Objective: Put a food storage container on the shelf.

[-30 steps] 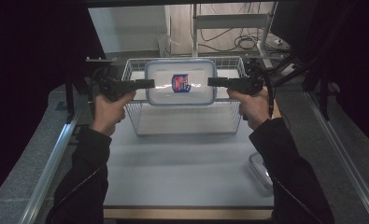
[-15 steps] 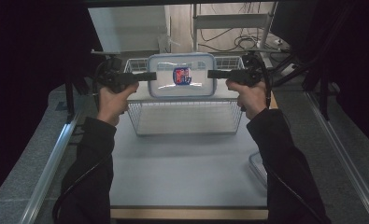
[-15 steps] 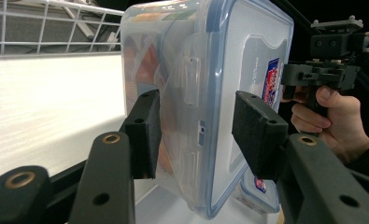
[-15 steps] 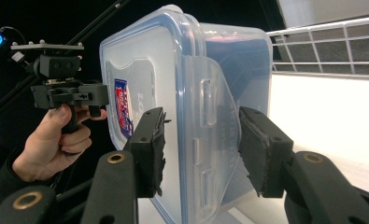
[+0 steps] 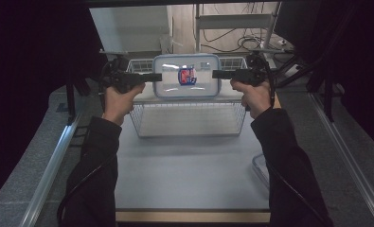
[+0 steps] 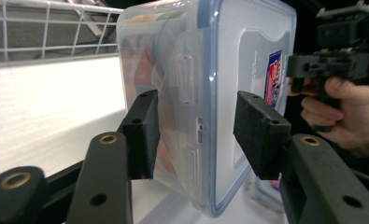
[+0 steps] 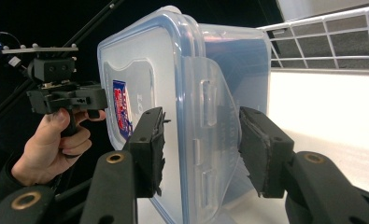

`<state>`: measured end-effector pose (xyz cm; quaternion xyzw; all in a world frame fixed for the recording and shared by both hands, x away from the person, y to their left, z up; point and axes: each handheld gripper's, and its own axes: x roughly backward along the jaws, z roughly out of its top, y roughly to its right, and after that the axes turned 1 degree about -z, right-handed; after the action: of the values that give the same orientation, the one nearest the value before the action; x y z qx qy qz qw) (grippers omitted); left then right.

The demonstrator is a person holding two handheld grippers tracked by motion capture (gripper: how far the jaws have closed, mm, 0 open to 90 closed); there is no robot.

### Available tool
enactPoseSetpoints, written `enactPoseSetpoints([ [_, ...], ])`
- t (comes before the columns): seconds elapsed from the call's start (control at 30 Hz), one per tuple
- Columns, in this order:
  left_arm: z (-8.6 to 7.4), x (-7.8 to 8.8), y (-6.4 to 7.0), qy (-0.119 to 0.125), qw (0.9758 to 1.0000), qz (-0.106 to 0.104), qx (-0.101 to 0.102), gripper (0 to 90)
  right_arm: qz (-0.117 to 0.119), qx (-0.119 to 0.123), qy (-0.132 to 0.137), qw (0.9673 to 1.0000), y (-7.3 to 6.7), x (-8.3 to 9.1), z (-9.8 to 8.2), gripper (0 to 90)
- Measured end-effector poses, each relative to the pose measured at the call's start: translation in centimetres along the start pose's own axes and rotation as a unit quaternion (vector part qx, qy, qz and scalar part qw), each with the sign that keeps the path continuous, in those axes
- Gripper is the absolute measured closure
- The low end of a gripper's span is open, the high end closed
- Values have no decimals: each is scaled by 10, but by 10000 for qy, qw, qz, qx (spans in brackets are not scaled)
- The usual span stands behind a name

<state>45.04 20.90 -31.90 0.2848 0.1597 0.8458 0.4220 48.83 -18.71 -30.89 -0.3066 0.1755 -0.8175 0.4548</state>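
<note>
A clear plastic container (image 5: 187,75) with a blue-rimmed lid and a red-and-blue label hangs tipped up over the wire basket (image 5: 189,118), lid towards me. My left gripper (image 5: 158,76) holds its left end and my right gripper (image 5: 215,74) its right end. In the left gripper view the container (image 6: 247,56) sits between the pads of the left gripper (image 6: 196,135), whose jaws have just been opening slightly. In the right gripper view the right gripper (image 7: 201,149) clamps the container (image 7: 145,70) across lid and body by the side clip.
The basket stands at the far middle of the white table (image 5: 189,175). Another clear container (image 5: 261,170) lies at the table's right edge by my right sleeve. Metal rails (image 5: 52,165) run along both sides, and cables and a rack lie beyond the basket.
Both hands have carried the container a little farther away over the basket, and it has tipped up so its lid faces the camera more.
</note>
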Motion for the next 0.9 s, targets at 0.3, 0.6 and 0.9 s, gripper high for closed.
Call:
enactPoseSetpoints([
  [0.3,1,-5,2,34,9997,145,-166,489,-302,241,98,9992,-1,-4,4,482],
  [0.6,0,-7,4,-52,9983,428,-384,467,-349,283,100,9989,0,-6,4,472],
  [0.9,-6,-14,-4,-71,9991,327,-243,455,-420,192,68,9989,6,-10,4,431],
])
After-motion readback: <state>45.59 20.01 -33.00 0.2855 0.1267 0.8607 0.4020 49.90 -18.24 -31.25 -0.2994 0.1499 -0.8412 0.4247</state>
